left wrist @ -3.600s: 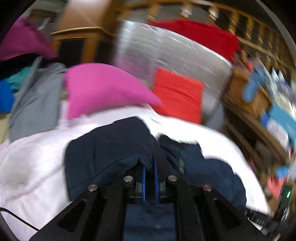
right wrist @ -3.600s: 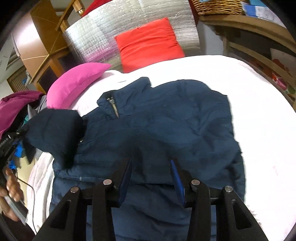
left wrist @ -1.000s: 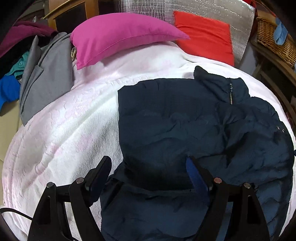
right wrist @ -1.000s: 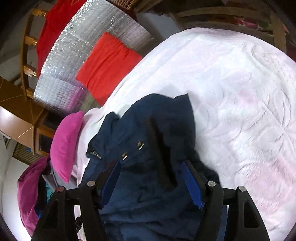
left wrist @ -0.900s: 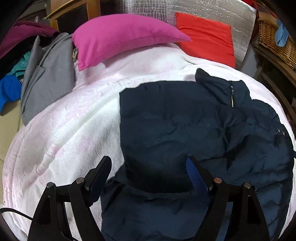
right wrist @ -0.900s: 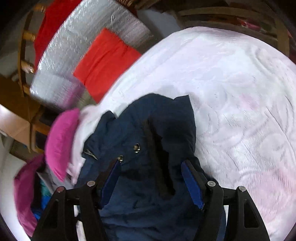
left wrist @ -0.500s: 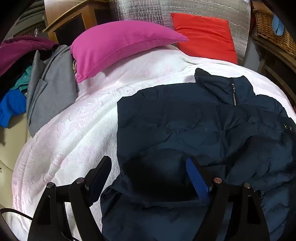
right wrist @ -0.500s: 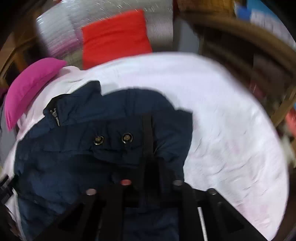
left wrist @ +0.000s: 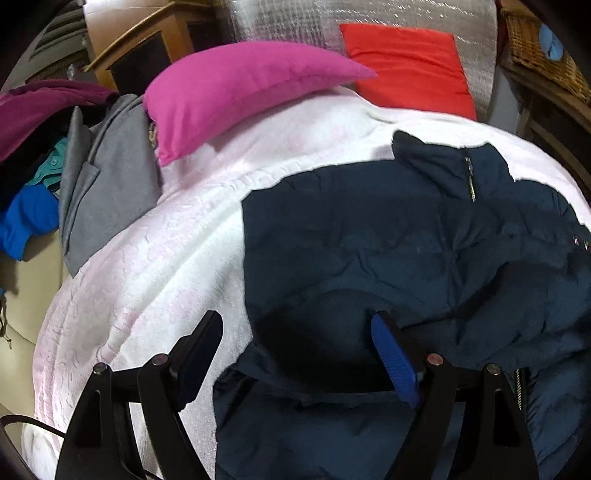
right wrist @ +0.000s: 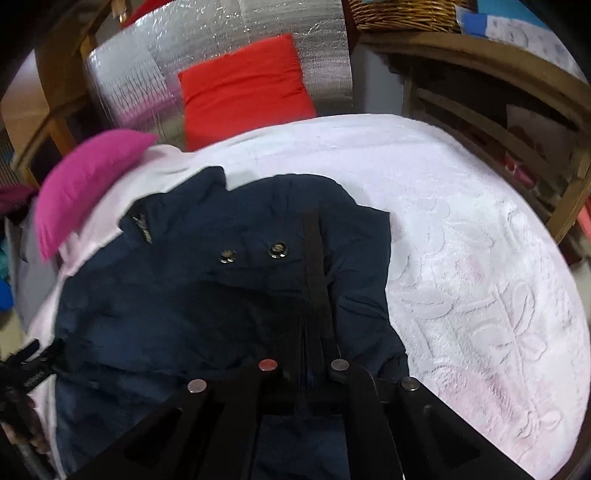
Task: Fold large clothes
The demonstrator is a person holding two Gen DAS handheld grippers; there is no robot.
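Note:
A dark navy padded jacket (left wrist: 388,240) lies spread on a white bedspread (left wrist: 155,266), collar and zip toward the far right. My left gripper (left wrist: 295,347) is open and empty, just above the jacket's left edge. In the right wrist view the same jacket (right wrist: 177,295) shows two metal snaps and a dark strap. My right gripper (right wrist: 304,354) is shut on a fold of the jacket's right side, its fingertips hidden in the fabric.
A pink pillow (left wrist: 236,85) and a red cushion (left wrist: 406,66) sit at the head of the bed against a silver quilted panel (right wrist: 236,40). Grey and blue clothes (left wrist: 99,173) pile at the left. Wooden shelves (right wrist: 498,110) and a wicker basket (right wrist: 402,14) stand on the right.
My right gripper was open above the jacket's right side and has now shut on its fabric. My left gripper stays open and has barely moved.

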